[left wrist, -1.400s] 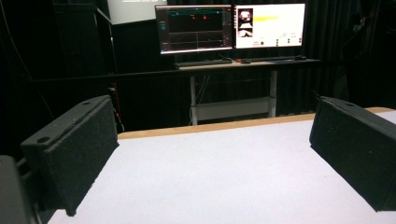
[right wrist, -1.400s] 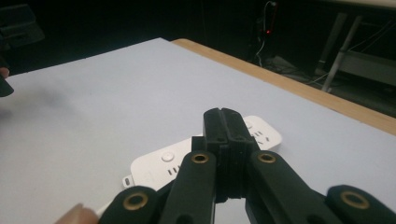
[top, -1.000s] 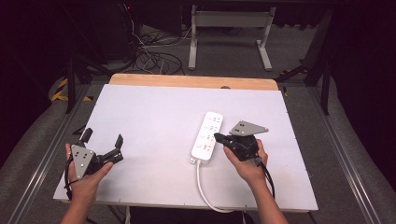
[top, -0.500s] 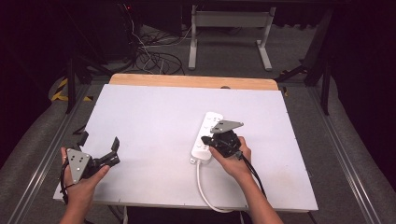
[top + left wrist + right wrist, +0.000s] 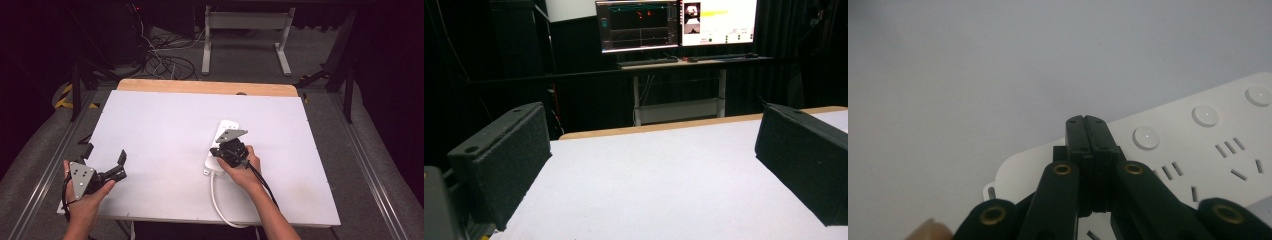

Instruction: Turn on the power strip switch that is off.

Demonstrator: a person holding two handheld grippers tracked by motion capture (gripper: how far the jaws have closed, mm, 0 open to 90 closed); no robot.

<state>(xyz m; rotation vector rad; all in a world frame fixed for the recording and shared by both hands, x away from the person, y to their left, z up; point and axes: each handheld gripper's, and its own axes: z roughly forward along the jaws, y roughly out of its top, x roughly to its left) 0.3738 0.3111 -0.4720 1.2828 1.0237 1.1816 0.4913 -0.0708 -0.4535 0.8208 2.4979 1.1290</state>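
Beyond the far edge of the white table [image 5: 165,130]: tangled cables [image 5: 160,62] on the floor, a grey desk frame [image 5: 245,35], and, in the left gripper view, two lit monitors [image 5: 676,22] on a desk, their writing too small to read. Along the table's far edge, a strip of bare wood [image 5: 200,86]. On the floor at far left, yellow-and-black tape [image 5: 65,95].

Right of the table's centre, lying lengthwise from near to far: a white power strip [image 5: 223,135], its cord [image 5: 217,200] curling off the near edge. Round buttons [image 5: 1146,136] beside the socket slots in the right gripper view; no brand or label legible.

Directly over the strip's near end, hiding much of it from the high view: right gripper [image 5: 220,152], held in the right hand [image 5: 242,167], jaws pressed flat together with nothing between them, tips just above the strip's corner. At the near left corner, well apart from the strip: left gripper [image 5: 121,159] in the left hand [image 5: 85,197], jaws spread wide over bare table, grasping nothing.

Compared with half a second ago: right gripper shifted slightly nearer and leftward over the strip; left gripper roughly where it was.
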